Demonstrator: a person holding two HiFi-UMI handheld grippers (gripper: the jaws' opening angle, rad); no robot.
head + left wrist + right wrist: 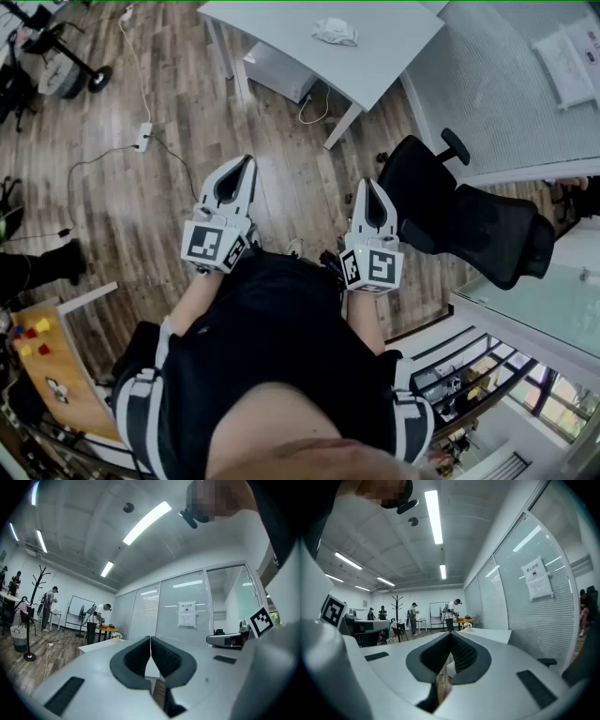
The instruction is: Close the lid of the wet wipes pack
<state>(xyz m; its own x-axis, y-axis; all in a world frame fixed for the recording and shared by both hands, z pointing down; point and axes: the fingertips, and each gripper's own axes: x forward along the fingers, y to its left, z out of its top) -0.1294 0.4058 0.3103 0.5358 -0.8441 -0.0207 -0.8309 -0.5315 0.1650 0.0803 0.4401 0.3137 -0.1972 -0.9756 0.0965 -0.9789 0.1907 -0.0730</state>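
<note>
A small white pack (335,32), which may be the wet wipes pack, lies on the white table (281,23) at the far top of the head view; its lid cannot be made out. Both grippers are held close to the person's body, far short of that table, and point level. My left gripper (247,162) has its jaws pressed together with nothing between them, as its own view shows (150,640). My right gripper (373,185) is likewise shut and empty (451,635). The pack shows in neither gripper view.
A black office chair (469,220) stands right of the right gripper. A power strip (142,137) and cables lie on the wooden floor at left. A small wooden table with coloured blocks (42,361) is at lower left. Glass partitions (511,89) run along the right. Several people stand far off (451,613).
</note>
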